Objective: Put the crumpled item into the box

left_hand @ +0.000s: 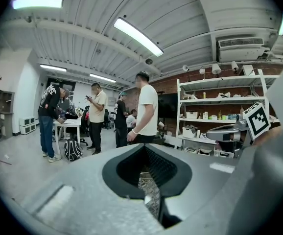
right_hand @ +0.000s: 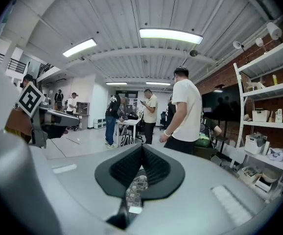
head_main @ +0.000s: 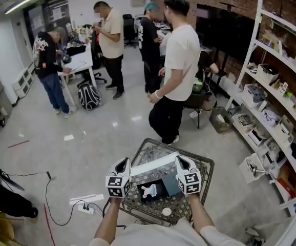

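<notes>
The left claw (head_main: pixel 123 162) and the right claw (head_main: pixel 183 160) are both closed on nothing, raised over the small bench (head_main: pixel 153 147). The white crumpled item (head_main: pixel 149 190) lies on a dark surface at the box (head_main: pixel 157 164), below and between the 2 claws. I think a claw that comes down closed could push this light item off the bench.

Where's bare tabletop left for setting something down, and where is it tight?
Bare mesh shows on the table along its far rim, behind the box, and at the near edge around the small white disc. The middle is crowded: crumpled item, box, left gripper and right gripper.
</notes>
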### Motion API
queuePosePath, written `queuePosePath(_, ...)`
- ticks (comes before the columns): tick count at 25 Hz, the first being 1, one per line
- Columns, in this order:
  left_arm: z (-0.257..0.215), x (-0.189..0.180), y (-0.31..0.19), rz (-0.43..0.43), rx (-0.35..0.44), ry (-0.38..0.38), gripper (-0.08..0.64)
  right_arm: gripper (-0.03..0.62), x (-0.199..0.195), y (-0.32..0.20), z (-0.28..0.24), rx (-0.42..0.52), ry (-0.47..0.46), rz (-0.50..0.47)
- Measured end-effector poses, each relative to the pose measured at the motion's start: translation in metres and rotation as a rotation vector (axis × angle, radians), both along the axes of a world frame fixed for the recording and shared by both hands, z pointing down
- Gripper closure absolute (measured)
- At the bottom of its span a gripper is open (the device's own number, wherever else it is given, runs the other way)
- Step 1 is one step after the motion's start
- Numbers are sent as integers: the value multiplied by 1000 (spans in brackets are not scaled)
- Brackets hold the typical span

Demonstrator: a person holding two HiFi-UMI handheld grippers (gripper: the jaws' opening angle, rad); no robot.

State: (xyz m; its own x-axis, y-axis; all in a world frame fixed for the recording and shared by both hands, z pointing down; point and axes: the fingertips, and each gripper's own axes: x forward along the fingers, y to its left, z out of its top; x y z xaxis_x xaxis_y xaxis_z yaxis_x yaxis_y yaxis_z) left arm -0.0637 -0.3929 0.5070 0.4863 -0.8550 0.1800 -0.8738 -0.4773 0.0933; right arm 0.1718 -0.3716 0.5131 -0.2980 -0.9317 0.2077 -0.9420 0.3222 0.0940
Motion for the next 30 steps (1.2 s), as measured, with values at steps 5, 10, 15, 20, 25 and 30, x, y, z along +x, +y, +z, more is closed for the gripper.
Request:
queuePosePath(5, -8, 0, 1, -1, 18, 1, 555, 594, 4, 2, -7, 18, -3, 17)
queuePosePath(10, -10, 1, 1, -2, 22, -2, 555, 594, 2, 4, -7, 16, -7, 22)
queuePosePath(15, -11, 0, 6, -6, 24, -3, 555, 594, -2, 10, -3, 12, 1, 10)
queuePosePath(20, -10, -4, 6, -7, 20, -2, 555, 594, -8, 11, 0, -5, 5, 10)
queuePosePath(25, -6, -4, 7, -7, 14, -1, 555, 594, -9, 12, 6, -14, 13, 4)
queuePosePath(30, -4, -3, 3, -8, 14, 0, 555, 594, -8, 7, 6, -12, 14, 3)
